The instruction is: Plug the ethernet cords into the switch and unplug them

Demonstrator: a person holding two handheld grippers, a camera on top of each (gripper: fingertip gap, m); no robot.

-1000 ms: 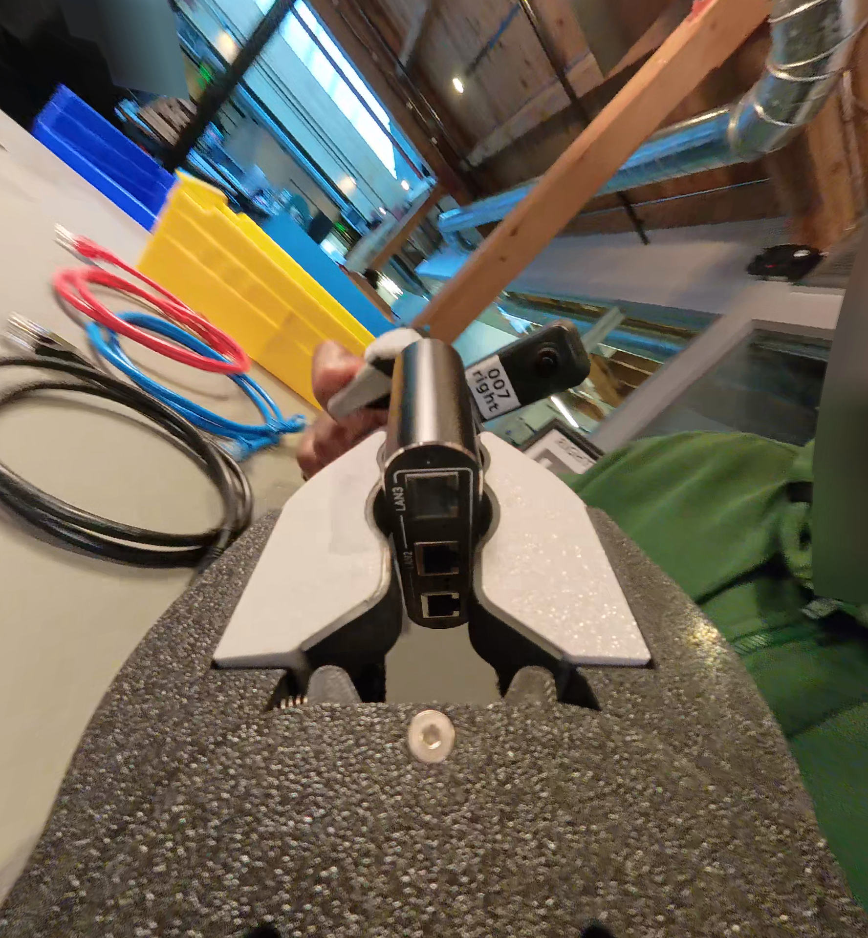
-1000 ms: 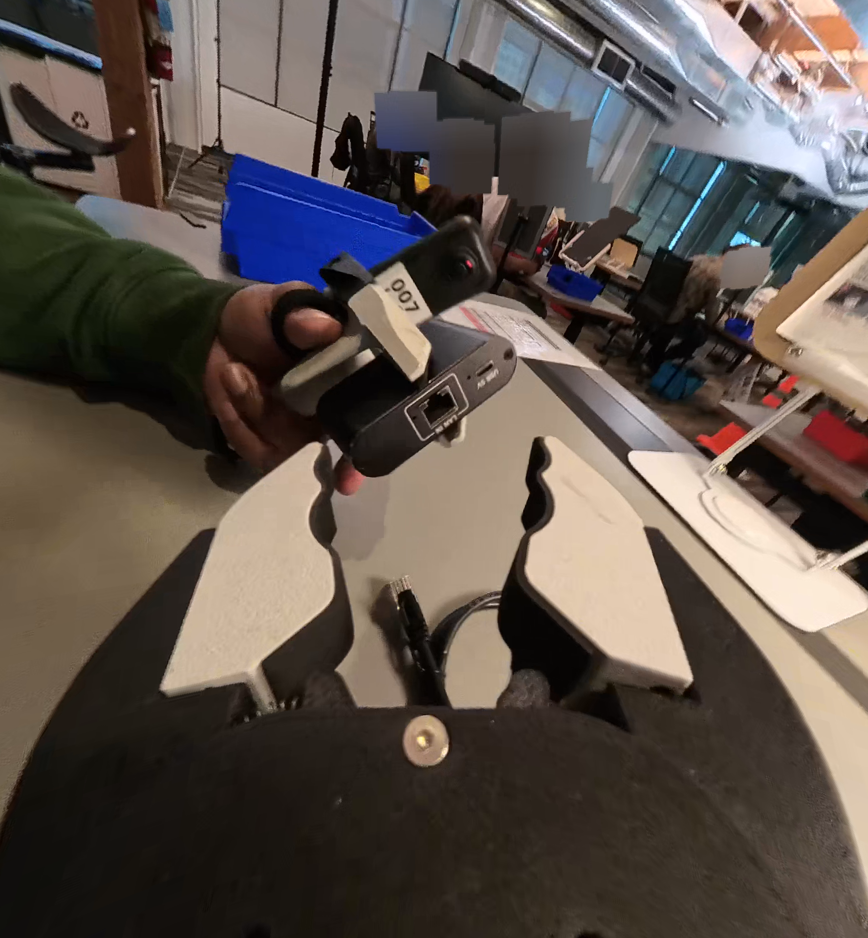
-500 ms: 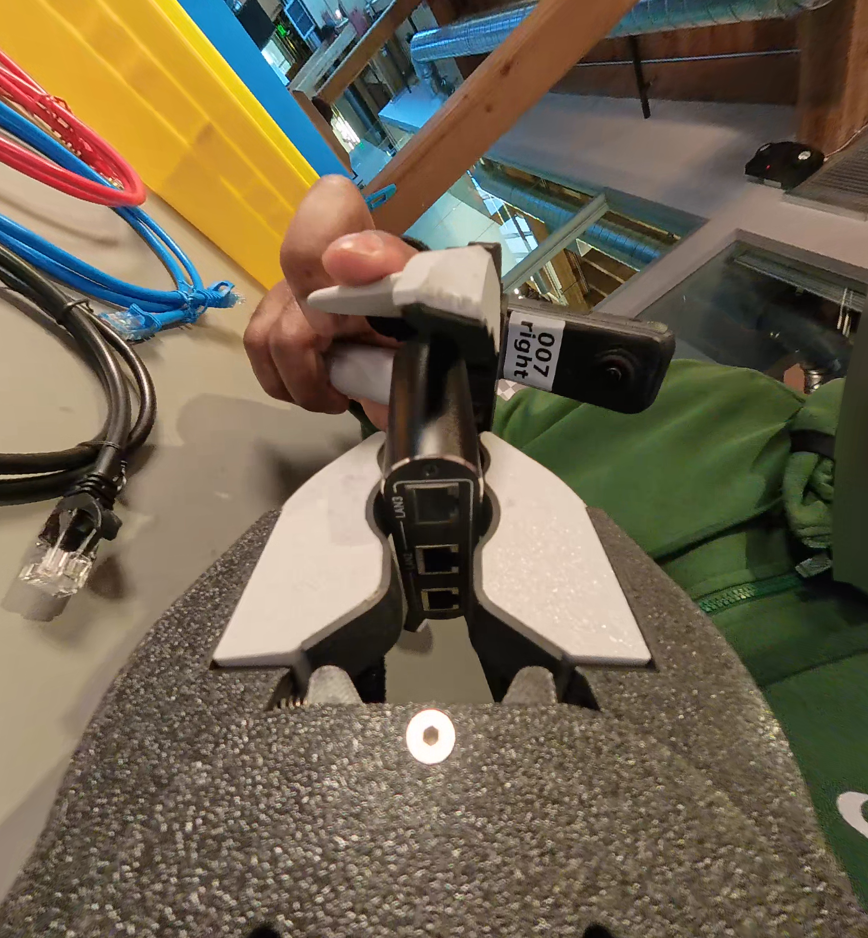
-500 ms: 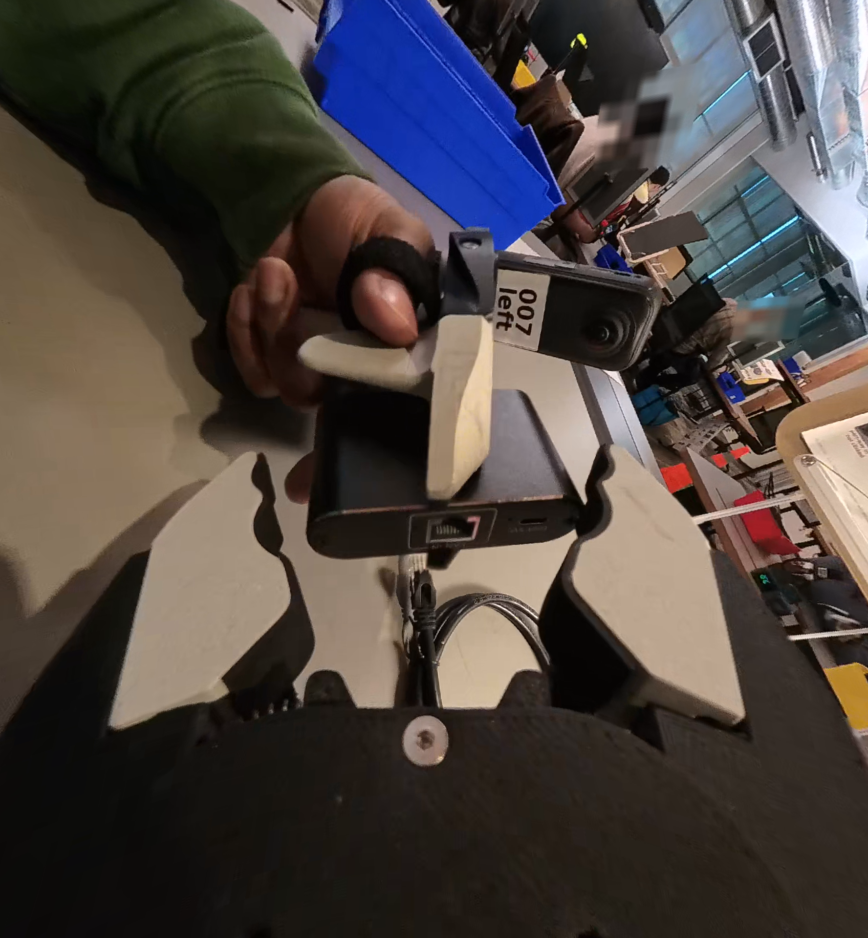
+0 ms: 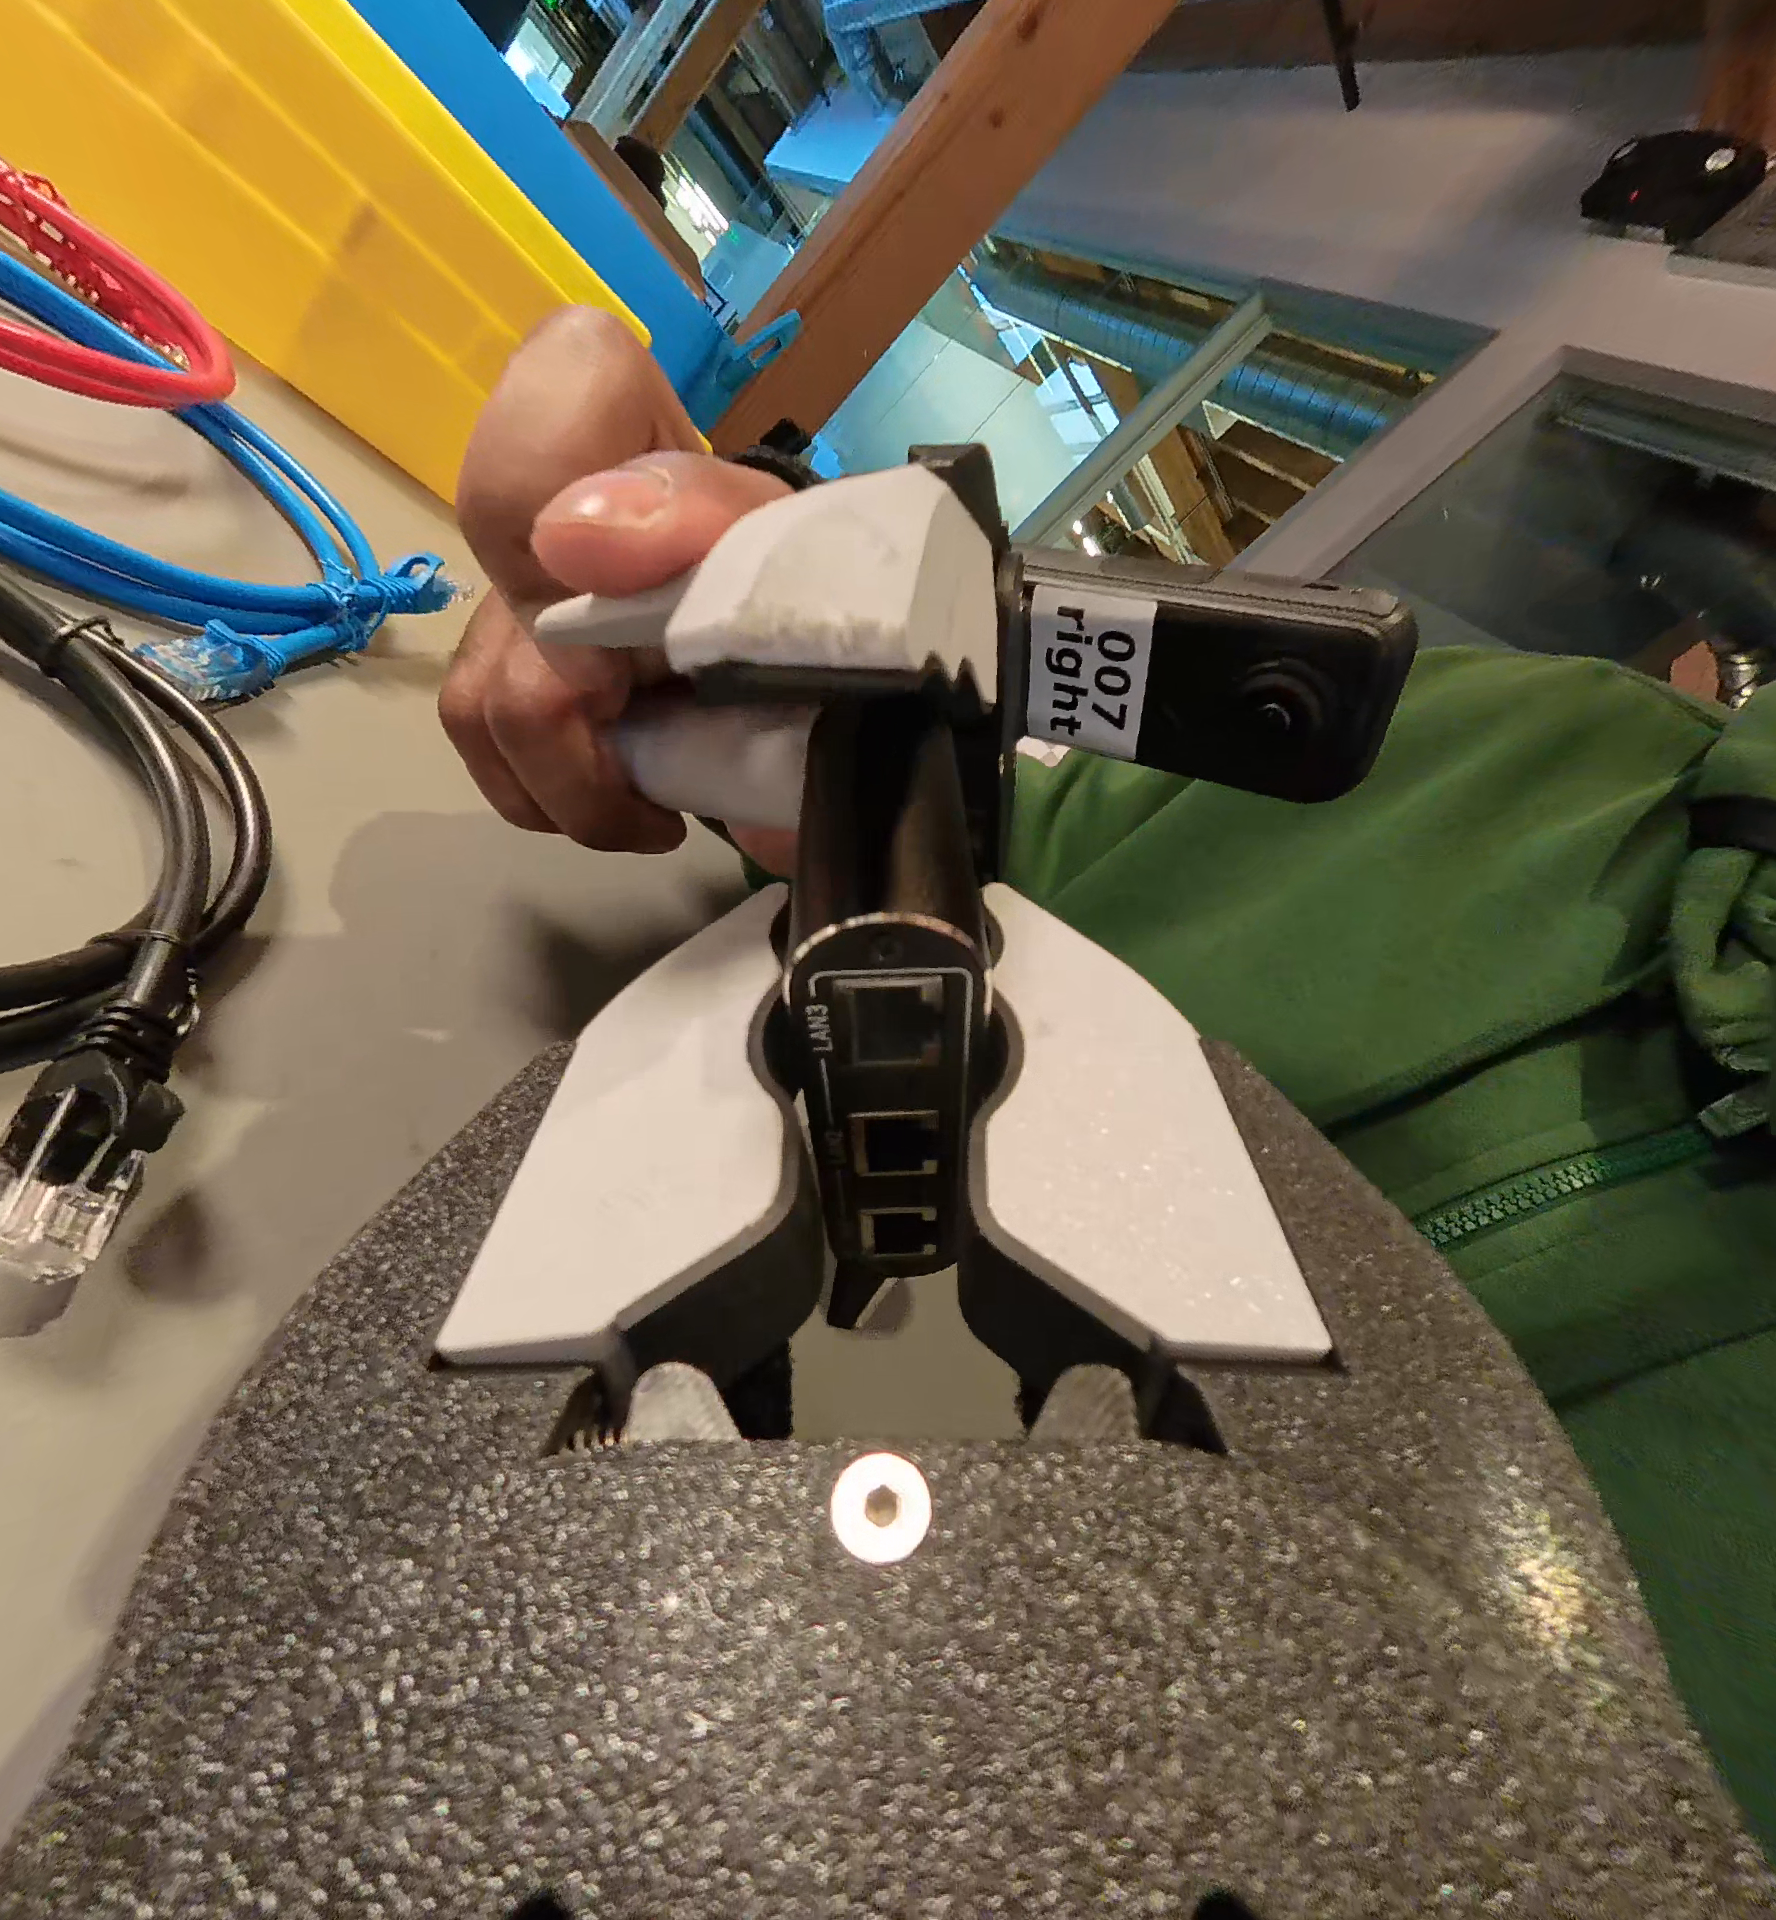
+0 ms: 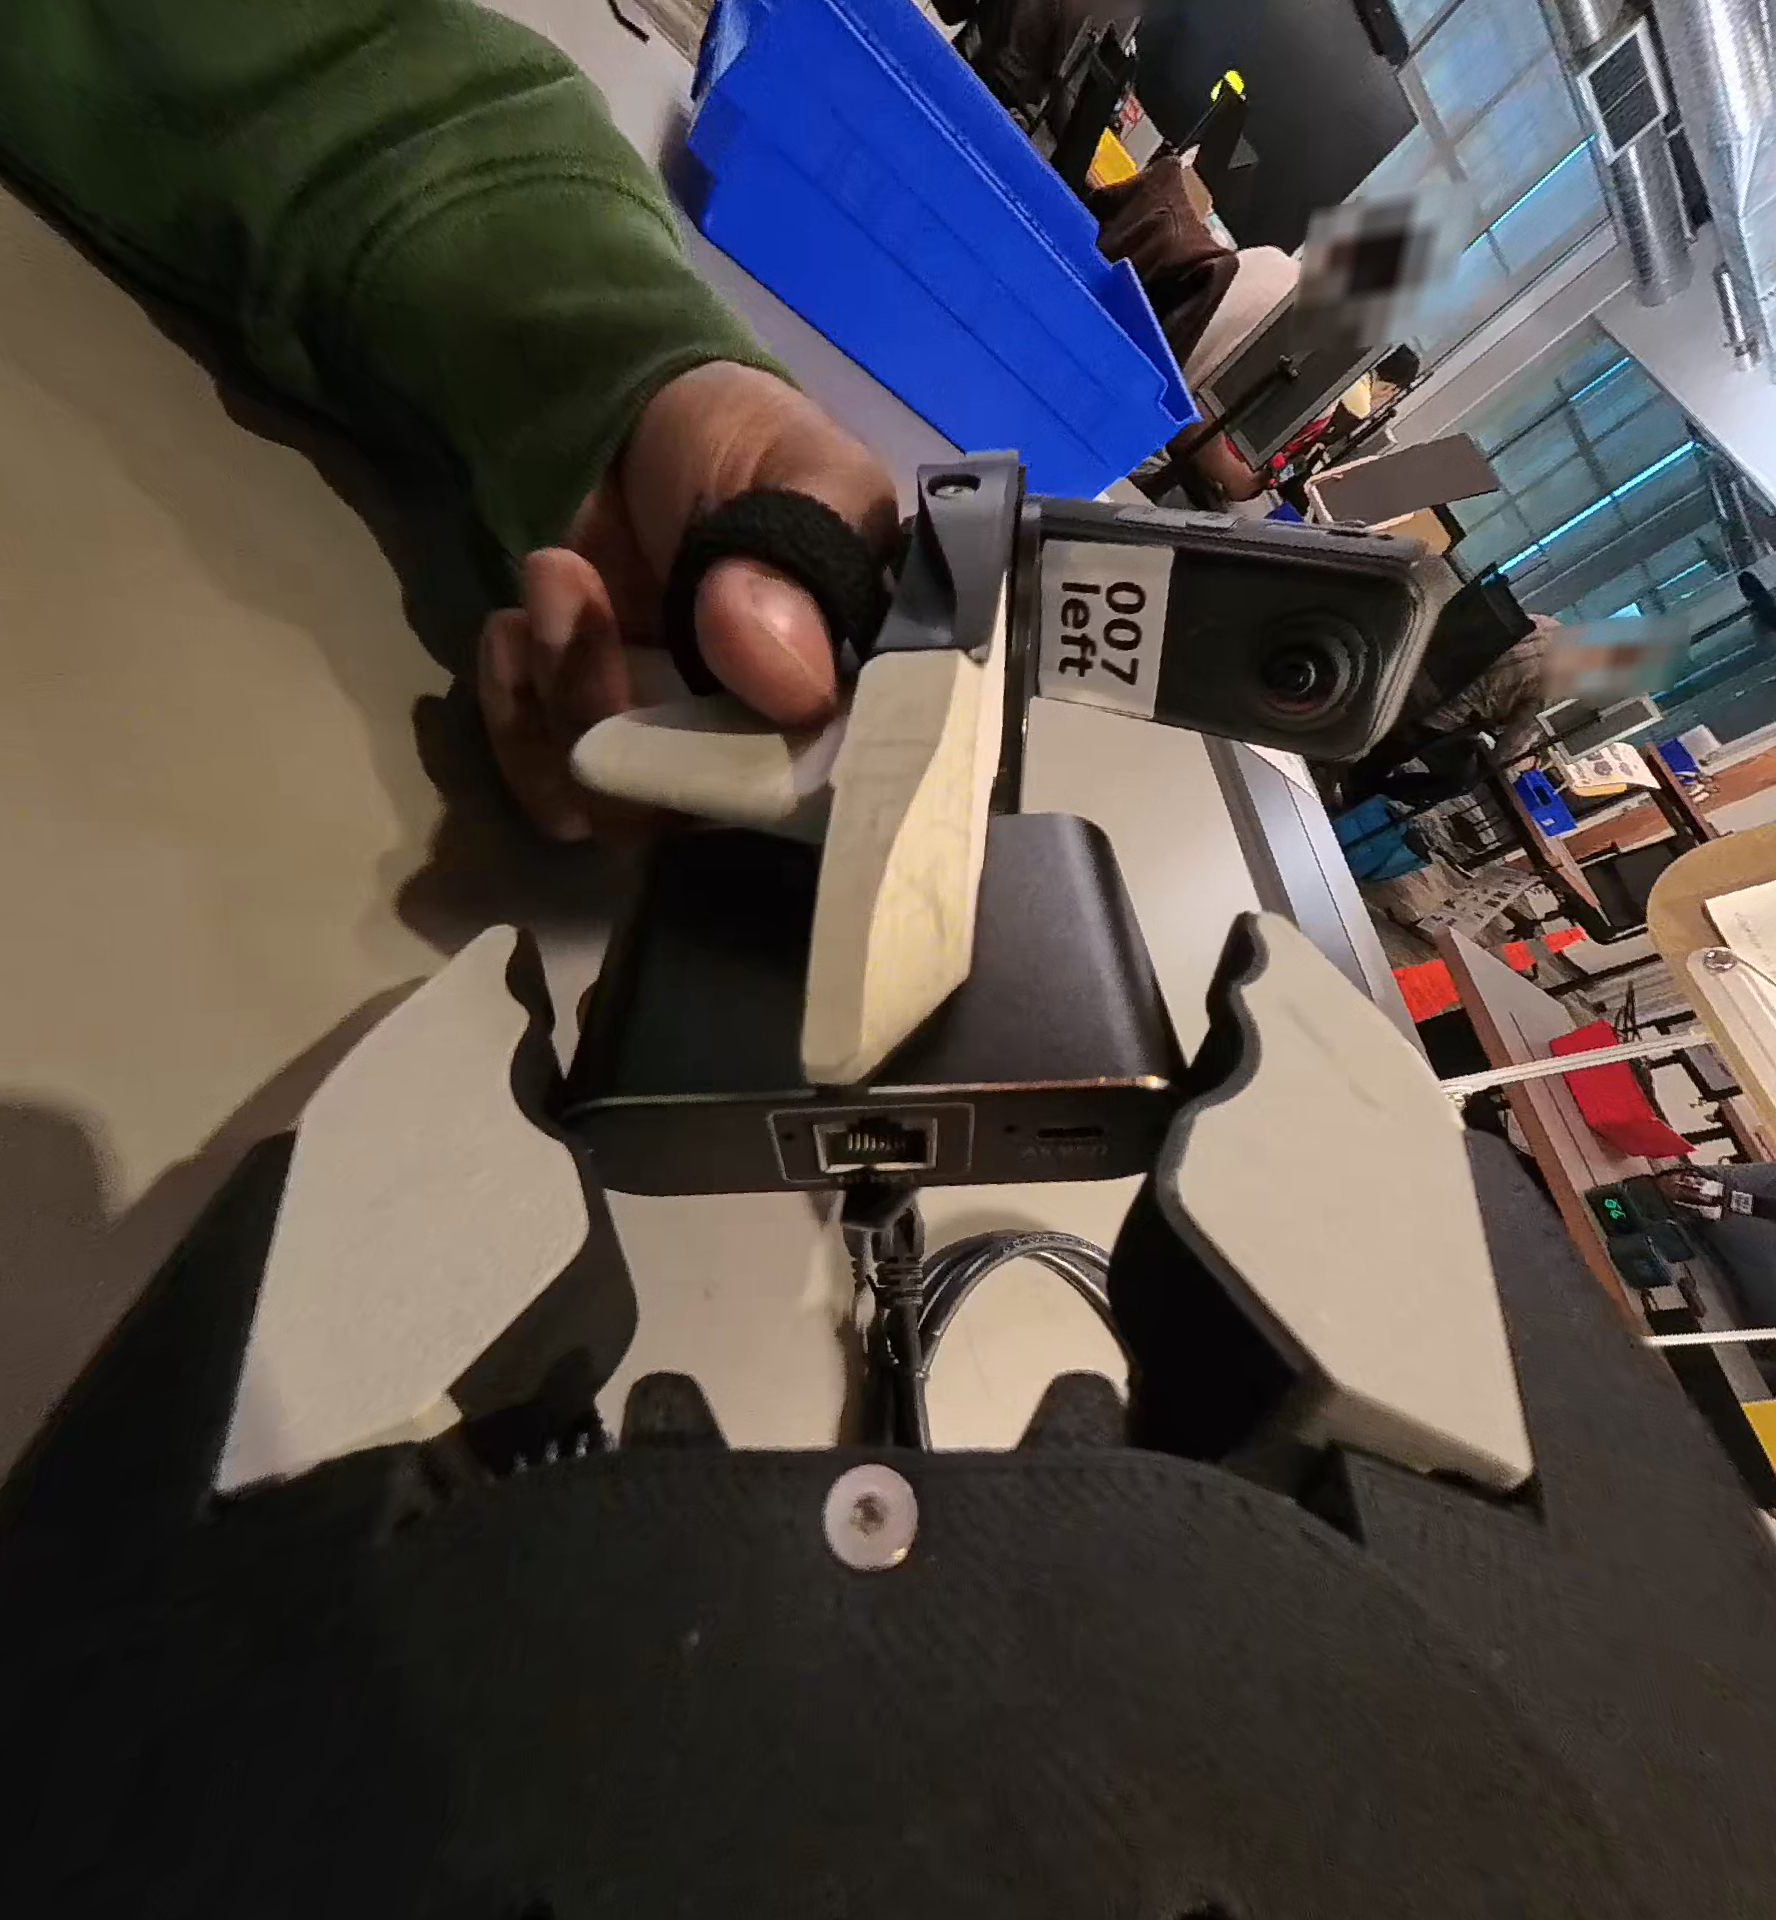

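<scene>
The black switch (image 5: 889, 1049) is held on edge in my left gripper (image 5: 889, 914), which is shut on its flat faces; three empty ports face the left wrist camera. In the right wrist view the switch's (image 6: 1050, 935) other end, with one empty port, sits between the wide-spread fingers of my right gripper (image 6: 884, 951). Those fingers lie close against its narrow sides, and I cannot tell if they press. A left finger (image 6: 894, 883) lies across the switch's top. A black ethernet cord (image 5: 177, 831) with a clear plug (image 5: 42, 1195) lies on the table, also under the switch (image 6: 967, 1278).
Coiled blue (image 5: 240, 592) and red (image 5: 84, 343) cords lie on the grey table (image 5: 344, 1039) by a yellow bin (image 5: 292, 208). A blue bin (image 6: 915, 229) stands at the back. The person's green sleeve (image 6: 396, 208) and jacket (image 5: 1383, 987) are close by. Spacing between my two grippers at the tips: around 5 cm.
The right gripper opened wider, and the switch's far end has come in between its fingers. The left gripper stayed shut on the switch, tilting down toward the table.
</scene>
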